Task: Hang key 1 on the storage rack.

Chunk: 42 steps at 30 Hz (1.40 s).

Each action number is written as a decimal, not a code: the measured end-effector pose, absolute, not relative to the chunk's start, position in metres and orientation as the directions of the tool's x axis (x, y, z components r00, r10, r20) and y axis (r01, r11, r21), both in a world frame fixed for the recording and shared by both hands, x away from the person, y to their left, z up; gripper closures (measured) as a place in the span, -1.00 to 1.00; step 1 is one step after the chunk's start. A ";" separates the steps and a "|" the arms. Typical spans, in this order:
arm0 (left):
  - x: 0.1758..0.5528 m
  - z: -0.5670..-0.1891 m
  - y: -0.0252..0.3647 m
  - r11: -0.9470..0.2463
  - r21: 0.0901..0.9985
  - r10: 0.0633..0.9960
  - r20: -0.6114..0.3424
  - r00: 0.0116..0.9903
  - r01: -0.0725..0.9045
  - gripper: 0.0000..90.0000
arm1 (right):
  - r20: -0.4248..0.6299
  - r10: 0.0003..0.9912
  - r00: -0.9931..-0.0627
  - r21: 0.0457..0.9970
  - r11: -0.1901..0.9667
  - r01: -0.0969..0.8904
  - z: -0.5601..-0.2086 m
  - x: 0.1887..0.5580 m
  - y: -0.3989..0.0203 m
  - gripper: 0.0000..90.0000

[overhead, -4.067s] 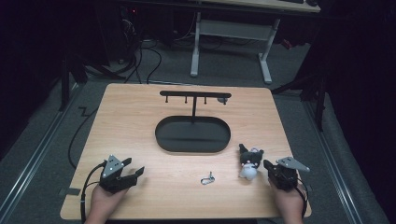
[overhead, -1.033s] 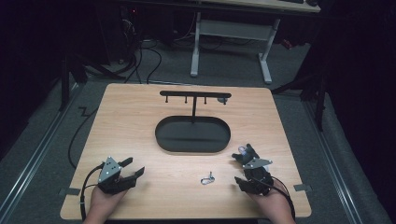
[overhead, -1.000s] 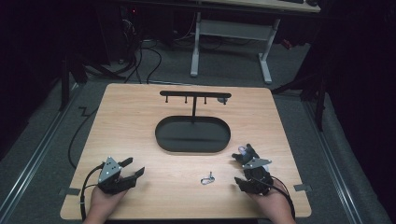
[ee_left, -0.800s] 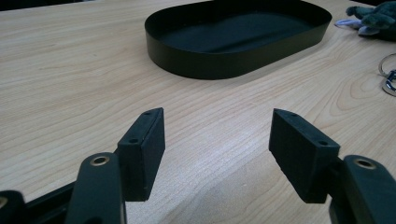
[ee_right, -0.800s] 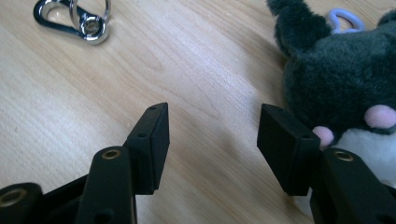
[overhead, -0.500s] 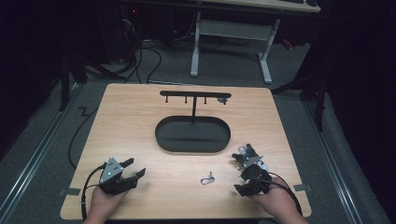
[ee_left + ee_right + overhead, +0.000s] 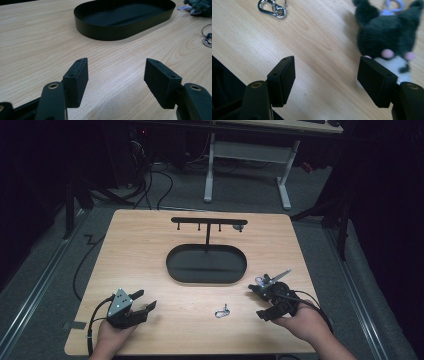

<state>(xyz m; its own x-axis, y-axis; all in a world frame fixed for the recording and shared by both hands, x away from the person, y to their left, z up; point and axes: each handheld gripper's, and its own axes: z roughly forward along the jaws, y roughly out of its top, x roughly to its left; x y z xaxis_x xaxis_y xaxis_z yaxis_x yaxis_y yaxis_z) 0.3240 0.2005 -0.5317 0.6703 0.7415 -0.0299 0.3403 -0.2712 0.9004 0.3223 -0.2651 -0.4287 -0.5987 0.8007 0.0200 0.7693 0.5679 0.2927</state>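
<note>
Right tool point(image 7: 327, 75): jaws spread wide, holding nothing, low over the table point(image 7: 140, 250) near its right front. The plush toy point(image 7: 390, 35), dark with a white muzzle, pink cheeks and a pale blue loop at its head, lies on the wood just beside the right-hand jaw; cannot tell whether that jaw touches it. Silver key clip point(image 7: 272, 9) lies loose farther off, apart from the toy.

Left tool point(image 7: 116, 75): jaws also apart, empty, resting near the left front corner.

Beyond: black oval tray point(image 7: 175, 270), nothing in it; behind it the stand with hooks point(image 7: 208, 221).

Judgement: early stage. Toy not yet gripped, not lifted, nothing hung or placed in the tray. Grasp, carry and placement all remain.
</note>
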 end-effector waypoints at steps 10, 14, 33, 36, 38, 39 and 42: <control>0.324 -0.532 0.200 -0.276 0.898 0.739 -0.029 0.673 0.342 -0.19 | 0.018 0.832 -0.554 0.258 0.532 0.807 -0.414 0.336 -0.289 -0.40; 0.324 -0.532 0.200 -0.277 0.898 0.739 -0.028 0.673 0.342 -0.19 | 0.000 0.831 -0.556 0.245 0.539 0.806 -0.415 0.339 -0.293 -0.42; 0.324 -0.532 0.200 -0.281 0.897 0.735 -0.027 0.677 0.341 -0.19 | -0.027 0.844 -0.536 0.194 0.530 0.825 -0.442 0.356 -0.311 -0.59; 0.324 -0.532 0.200 -0.281 0.897 0.735 -0.028 0.677 0.341 -0.19 | -0.032 0.840 -0.542 0.180 0.538 0.823 -0.450 0.359 -0.309 -0.57; 0.324 -0.532 0.200 -0.282 0.896 0.734 -0.027 0.678 0.342 -0.19 | -0.019 0.839 -0.543 0.174 0.538 0.825 -0.455 0.360 -0.309 -0.54; 0.324 -0.532 0.200 -0.283 0.896 0.734 -0.027 0.678 0.342 -0.19 | -0.015 0.841 -0.541 0.168 0.535 0.828 -0.458 0.361 -0.309 -0.54; 0.324 -0.532 0.200 -0.283 0.897 0.735 -0.026 0.678 0.341 -0.19 | -0.011 0.841 -0.540 0.160 0.535 0.830 -0.465 0.364 -0.309 -0.53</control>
